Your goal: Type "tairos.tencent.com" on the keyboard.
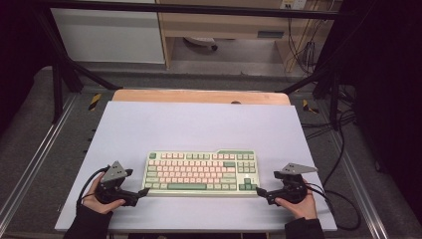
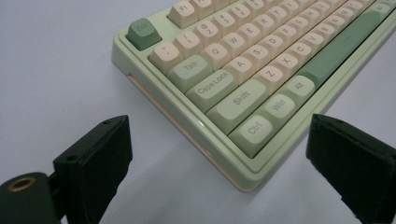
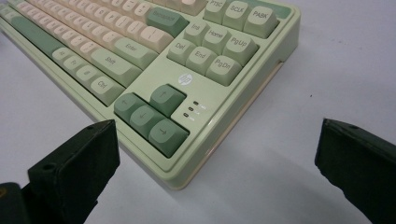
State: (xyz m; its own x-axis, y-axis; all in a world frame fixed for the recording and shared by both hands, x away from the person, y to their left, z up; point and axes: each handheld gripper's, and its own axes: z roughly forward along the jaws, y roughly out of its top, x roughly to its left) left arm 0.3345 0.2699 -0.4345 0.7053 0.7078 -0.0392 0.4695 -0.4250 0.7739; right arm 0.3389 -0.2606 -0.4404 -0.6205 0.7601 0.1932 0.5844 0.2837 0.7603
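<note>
A pale green keyboard (image 1: pixel 201 173) with cream and green keys lies flat on the white table top, near its front middle. My left gripper (image 1: pixel 144 191) sits low at the keyboard's front left corner, held by a gloved hand. In the left gripper view the left gripper (image 2: pixel 219 135) stands open, and the corner by the Ctrl key (image 2: pixel 258 128) lies between the jaws, untouched. My right gripper (image 1: pixel 259 191) sits at the front right corner. In the right gripper view the right gripper (image 3: pixel 218 135) is open too, with the corner below the arrow keys (image 3: pixel 152 114) between its jaws.
The white table top (image 1: pixel 199 124) has bare room behind and beside the keyboard. A wooden edge (image 1: pixel 199 96) runs along its back. Black frame posts (image 1: pixel 57 84) stand at the back left and right. Cables (image 1: pixel 343 199) trail off the right side.
</note>
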